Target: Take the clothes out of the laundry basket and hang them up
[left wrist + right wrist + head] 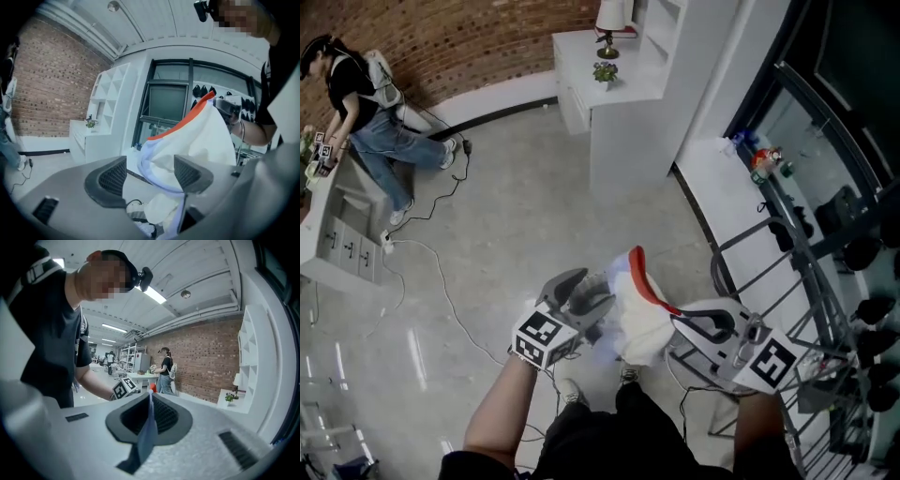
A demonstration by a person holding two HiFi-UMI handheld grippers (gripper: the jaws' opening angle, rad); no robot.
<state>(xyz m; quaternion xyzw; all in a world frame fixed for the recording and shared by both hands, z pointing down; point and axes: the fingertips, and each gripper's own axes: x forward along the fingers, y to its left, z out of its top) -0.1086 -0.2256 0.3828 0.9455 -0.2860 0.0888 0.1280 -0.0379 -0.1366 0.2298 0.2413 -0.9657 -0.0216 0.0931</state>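
A white garment [642,314] with an orange-red band along its top edge hangs between my two grippers, held up in front of me. In the head view my right gripper [675,319] is shut on the garment's right side. In the right gripper view a thin bluish fold of the cloth [146,437] sticks out of the closed right gripper [149,416]. My left gripper [589,295] is open at the garment's left side. In the left gripper view the garment [201,140] hangs past the right finger of the left gripper [150,176], and no pad presses on it.
A metal drying rack [806,281] with dark clips stands at my right against the window. A white cabinet [619,103] rises ahead. A person [366,103] works at a white desk at the far left, and cables [441,272] trail over the floor.
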